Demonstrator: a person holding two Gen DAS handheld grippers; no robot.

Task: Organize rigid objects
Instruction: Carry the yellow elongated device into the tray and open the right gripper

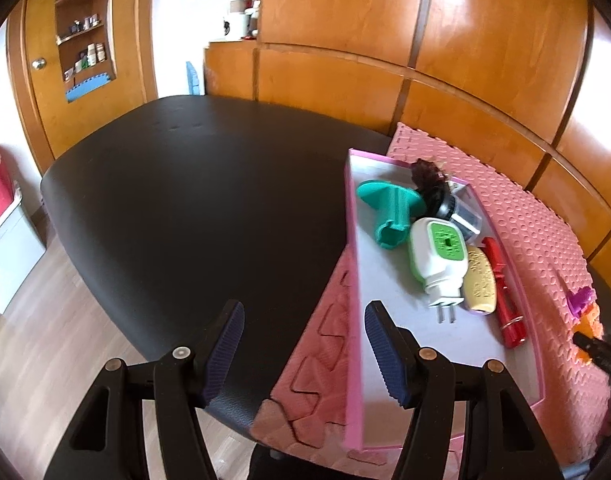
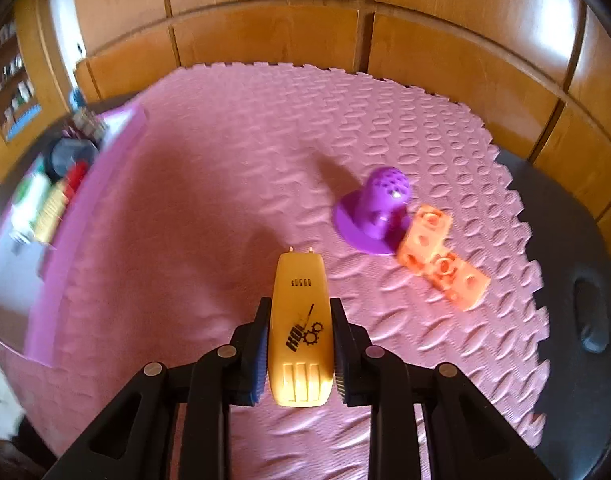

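Observation:
My right gripper (image 2: 300, 305) is shut on a yellow toy tool (image 2: 300, 340) with black gear print, held just above the pink foam mat (image 2: 233, 152). Beyond it on the mat stand a purple suction-cup piece (image 2: 375, 210) and orange linked cubes (image 2: 441, 258). A pink-rimmed tray (image 1: 351, 264) holds a teal funnel-like piece (image 1: 393, 208), a white and green plug-in device (image 1: 437, 258), a gold oval piece (image 1: 480, 284), a red piece (image 1: 505, 300) and dark items at its far end. My left gripper (image 1: 305, 312) is open and empty, over the tray's left rim.
The mat and tray lie on a black table (image 1: 193, 200). Wooden wall panels (image 1: 445, 40) run close behind it. Wood floor (image 1: 37, 344) and a white cabinet (image 1: 9, 256) are at the left. A dark handle slot (image 2: 589, 312) marks the table's right end.

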